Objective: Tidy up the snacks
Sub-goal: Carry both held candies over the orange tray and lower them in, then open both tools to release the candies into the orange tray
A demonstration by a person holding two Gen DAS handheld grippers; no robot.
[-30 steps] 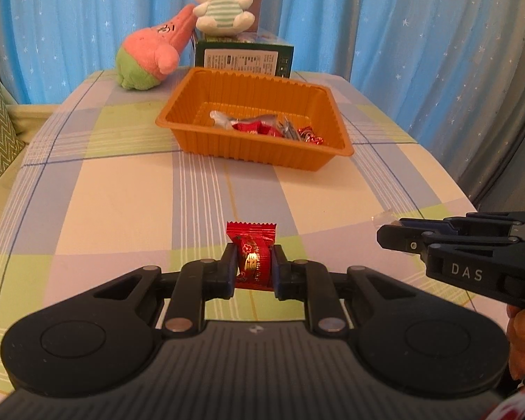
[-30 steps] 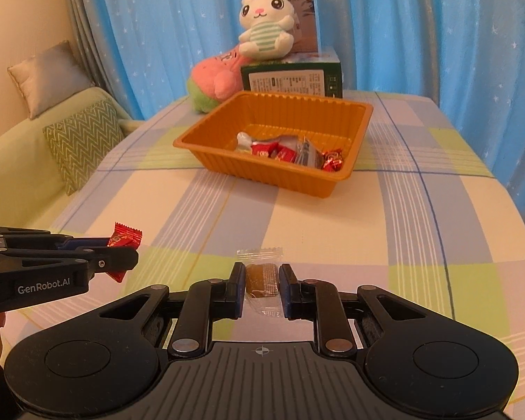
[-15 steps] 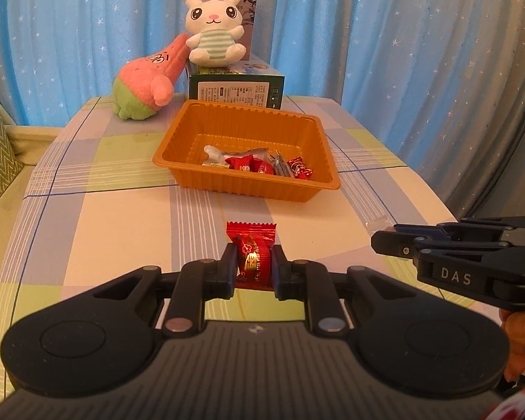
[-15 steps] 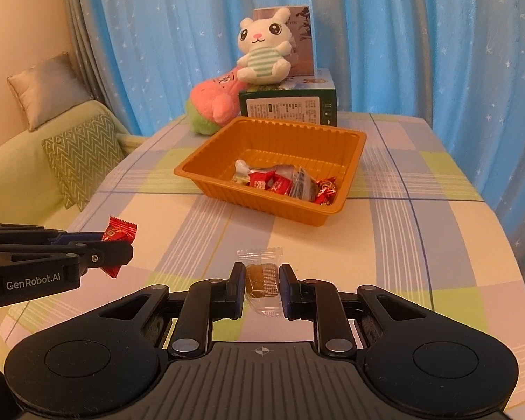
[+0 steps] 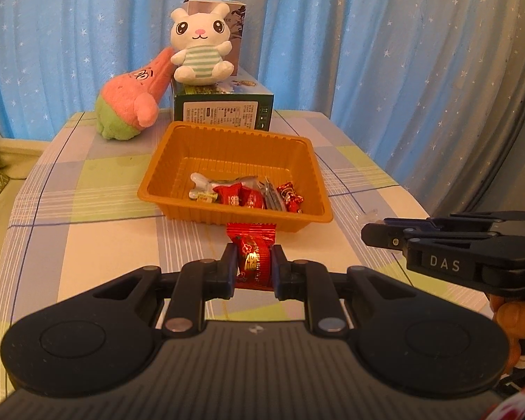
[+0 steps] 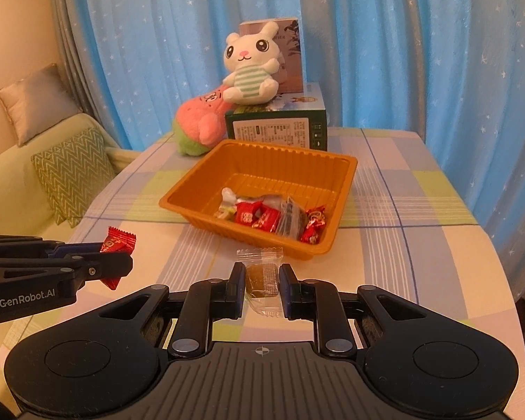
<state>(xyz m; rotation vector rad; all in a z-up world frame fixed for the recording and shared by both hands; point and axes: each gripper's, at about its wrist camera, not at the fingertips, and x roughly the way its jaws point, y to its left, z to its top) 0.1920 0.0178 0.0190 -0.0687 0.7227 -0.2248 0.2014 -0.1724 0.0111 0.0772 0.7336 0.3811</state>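
A red candy is pinched by the left tongs; only the right view shows the right tongs pinching a clear-wrapped brown sweet.

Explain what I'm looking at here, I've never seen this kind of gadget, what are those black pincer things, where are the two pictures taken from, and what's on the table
These are two hand-held grippers, each squeezed by a person. No robot arm is involved. Each carries a wide-angle camera looking forward along its two fingers, so each picture shows its own fingers at the bottom and the other gripper at the side.

In the left camera's picture, the left gripper is shut on a red wrapped candy. In the right camera's picture, the right gripper is shut on a brown candy in a clear wrapper.

Ahead, on a checked tablecloth, sits an orange plastic tray already holding several wrapped snacks. Behind it stands a green box with a white bunny plush on top and a pink and green plush leaning against it.
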